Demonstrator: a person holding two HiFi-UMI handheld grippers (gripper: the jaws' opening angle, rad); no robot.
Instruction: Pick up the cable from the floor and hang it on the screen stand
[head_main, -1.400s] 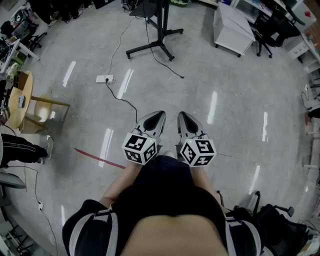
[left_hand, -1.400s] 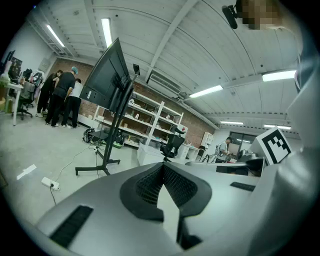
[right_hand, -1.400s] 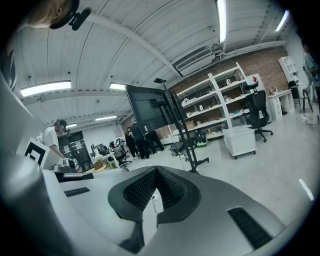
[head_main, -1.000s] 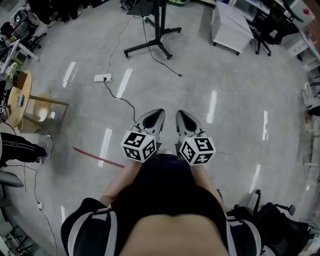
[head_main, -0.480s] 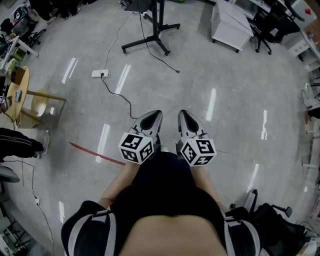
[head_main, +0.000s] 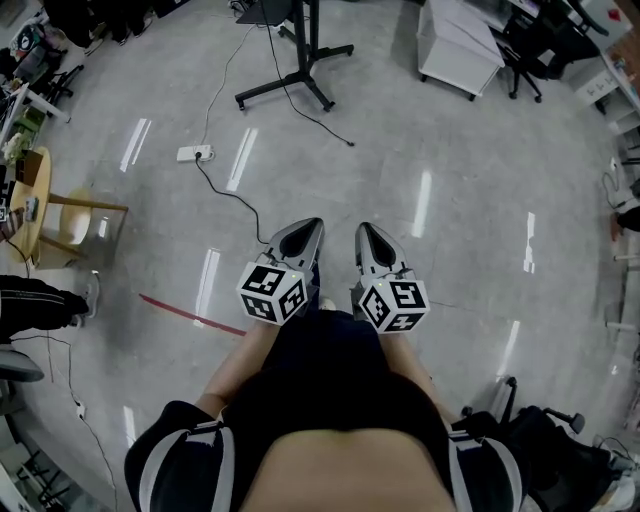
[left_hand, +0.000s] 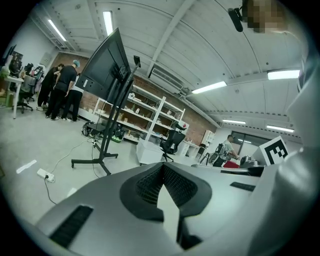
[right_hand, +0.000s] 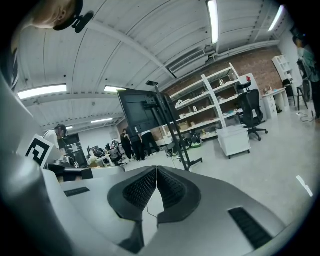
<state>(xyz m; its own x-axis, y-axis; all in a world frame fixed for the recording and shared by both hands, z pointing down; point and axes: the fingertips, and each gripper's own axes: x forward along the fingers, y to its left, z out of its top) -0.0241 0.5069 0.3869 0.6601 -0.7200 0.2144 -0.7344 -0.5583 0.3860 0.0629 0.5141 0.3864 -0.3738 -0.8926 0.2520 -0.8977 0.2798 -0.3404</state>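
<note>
Cable (head_main: 238, 200) lies ahead on the floor; left gripper (head_main: 316, 224) and right gripper (head_main: 363, 229), both closed empty, could drag its power strip (head_main: 194, 153) if yanked.

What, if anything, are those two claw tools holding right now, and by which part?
Nothing is held. The left gripper and the right gripper both have their fingers closed together with nothing between them.
</note>
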